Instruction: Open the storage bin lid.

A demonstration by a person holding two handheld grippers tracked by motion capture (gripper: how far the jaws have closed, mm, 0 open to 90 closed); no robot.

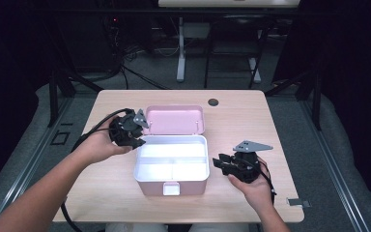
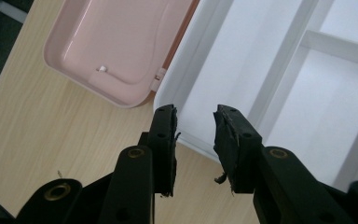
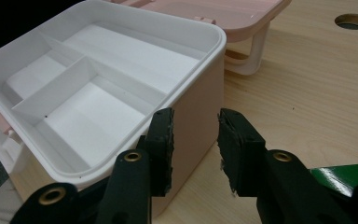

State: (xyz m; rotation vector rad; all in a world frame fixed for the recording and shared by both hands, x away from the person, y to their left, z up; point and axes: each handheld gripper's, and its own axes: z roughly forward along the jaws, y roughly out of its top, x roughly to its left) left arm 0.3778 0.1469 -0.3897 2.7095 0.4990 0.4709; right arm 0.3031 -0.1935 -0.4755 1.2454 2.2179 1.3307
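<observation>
The right gripper [image 1: 221, 163] sat nearest, low over the worktop [image 1: 251, 121] just beside the right wall of the box [image 1: 171, 181], its jaws apart with nothing between them. The left gripper [image 1: 138, 137] hovered at the box's far left corner, near the hinge, jaws also apart and empty, with the white rim showing between them in the left gripper view.

The likeliest slip, as I judged it, was at that left corner: closing on the thin rim [image 2: 182, 88] at an angle could tip or drag the light box across the smooth worktop, since nothing pinned it. The right gripper, so close to the side wall, could shove the box leftwards if it swung in before the left one had a hold. The lid [image 1: 175, 119], lying back flat behind the box, might flop or snag if the box were lifted by one corner.

The box stood mid-worktop, pink outside with a white tray [image 3: 98, 93] inside. The tray had one long rear compartment and two front ones; all three looked bare. The lid's hollow held nothing either.
</observation>
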